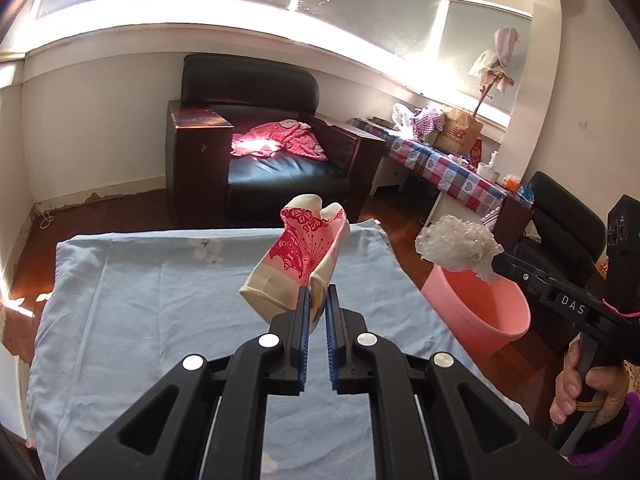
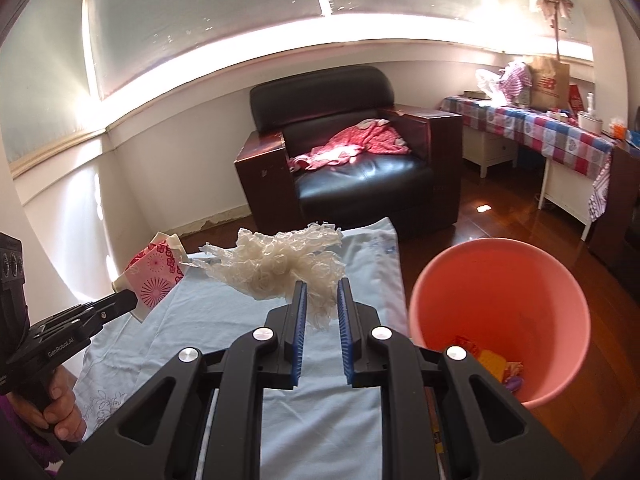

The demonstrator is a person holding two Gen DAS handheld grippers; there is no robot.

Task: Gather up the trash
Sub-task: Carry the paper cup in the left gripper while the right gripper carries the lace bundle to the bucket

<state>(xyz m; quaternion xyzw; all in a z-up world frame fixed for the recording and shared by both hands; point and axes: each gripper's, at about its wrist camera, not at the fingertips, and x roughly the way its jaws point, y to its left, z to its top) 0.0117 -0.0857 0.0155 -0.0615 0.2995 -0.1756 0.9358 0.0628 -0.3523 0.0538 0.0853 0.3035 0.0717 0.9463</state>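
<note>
My left gripper [image 1: 319, 300] is shut on a crushed paper cup [image 1: 298, 262] with red and pink print, held above the light blue cloth [image 1: 160, 320]. It also shows in the right wrist view [image 2: 154, 276]. My right gripper [image 2: 322, 300] is shut on a crumpled clear plastic wrap [image 2: 280, 264], held above the cloth's right part. In the left wrist view the wrap [image 1: 456, 246] hangs over the near rim of the pink bin [image 1: 492, 308]. The bin [image 2: 500, 280] stands on the floor to the right and holds a few coloured scraps [image 2: 492, 364].
A black leather armchair [image 1: 272, 160] with a pink garment on it stands behind the cloth-covered surface. A table with a checked cover [image 2: 552, 136] and bags stands at the right wall. A dark chair [image 1: 560, 224] is beyond the bin. The floor is wood.
</note>
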